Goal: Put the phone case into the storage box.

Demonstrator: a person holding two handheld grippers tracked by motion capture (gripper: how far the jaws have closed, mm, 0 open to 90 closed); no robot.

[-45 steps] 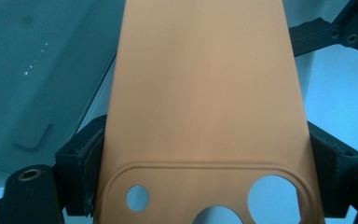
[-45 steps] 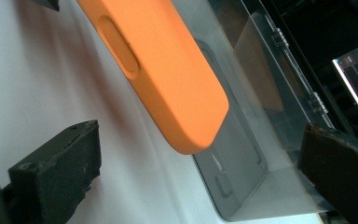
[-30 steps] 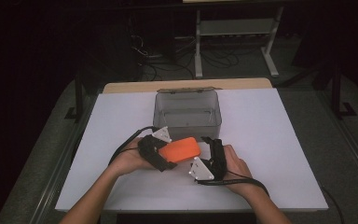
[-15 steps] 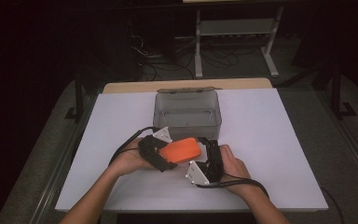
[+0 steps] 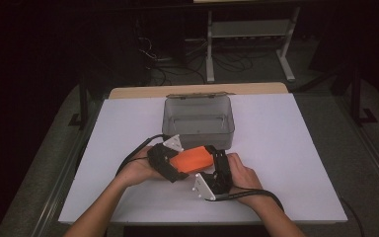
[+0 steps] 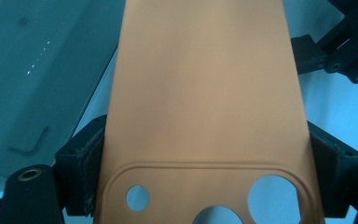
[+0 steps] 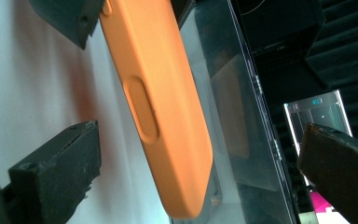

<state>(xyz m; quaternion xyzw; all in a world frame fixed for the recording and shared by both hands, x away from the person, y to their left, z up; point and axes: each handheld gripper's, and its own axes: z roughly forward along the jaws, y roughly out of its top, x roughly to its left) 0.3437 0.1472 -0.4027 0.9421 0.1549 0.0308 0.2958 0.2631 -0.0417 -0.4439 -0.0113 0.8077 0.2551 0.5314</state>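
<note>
1. Gripping the orange phone case point(image 6: 205, 93) across its width, our left gripper point(image 6: 205, 154) has its jaws clamped on the two long edges near the camera cut-outs; the padded faces press on the case on either side.
2. Looking along our right gripper point(image 7: 196, 172), we see its jaws standing apart with the free end of the case between them; neither pad touches it, so this gripper is open and holds nothing.
3. From above, the case point(image 5: 192, 159) spans the gap between the left gripper point(image 5: 164, 163) and the right gripper point(image 5: 217, 170), lifted just off the white table point(image 5: 296, 148).
4. Just beyond the jaws lies the clear plastic box point(image 5: 198, 118), open and apparently empty, with a small hex key visible through its wall in the left gripper view.
5. Compared with a second ago, very little differs: the right hand point(image 5: 244, 177) has edged slightly closer around the case's end, while the left grip has not shifted.
6. We judge this a handover or two-handed hold about to form; the right jaws have yet to close.
</note>
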